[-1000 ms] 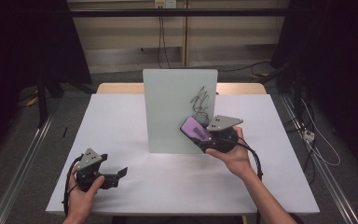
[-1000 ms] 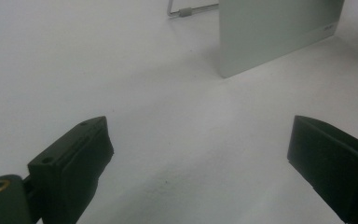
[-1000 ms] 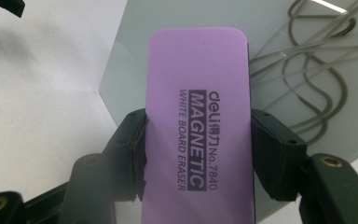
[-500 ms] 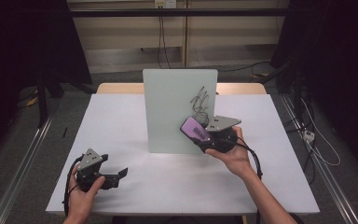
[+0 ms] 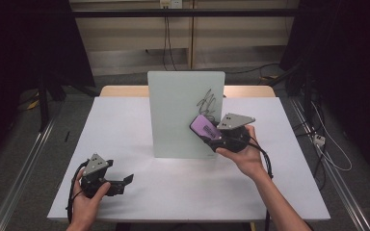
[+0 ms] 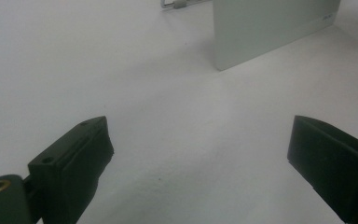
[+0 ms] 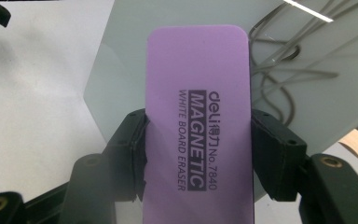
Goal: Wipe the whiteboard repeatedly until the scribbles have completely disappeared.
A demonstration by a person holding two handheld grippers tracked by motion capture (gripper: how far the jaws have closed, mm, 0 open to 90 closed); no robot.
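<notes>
the left claw (image 5: 125, 181) rests low on the white table (image 5: 125, 125), jaws wide apart. the right claw (image 7: 198, 140) is clamped on a flat purple rectangular whiteboard eraser (image 7: 198, 116), its long axis pointing up-left toward the scribble (image 5: 207, 102) on the upright pale glass whiteboard (image 5: 178, 115).

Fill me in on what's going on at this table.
A person works at a white table with a gripper in each hand. The right gripper is shut on a purple magnetic whiteboard eraser, held up close to the upright whiteboard, just below the black scribble at its upper right. Whether the eraser touches the board cannot be told. The left gripper sits low at the table's near left corner, jaws wide open and holding nothing.
</notes>
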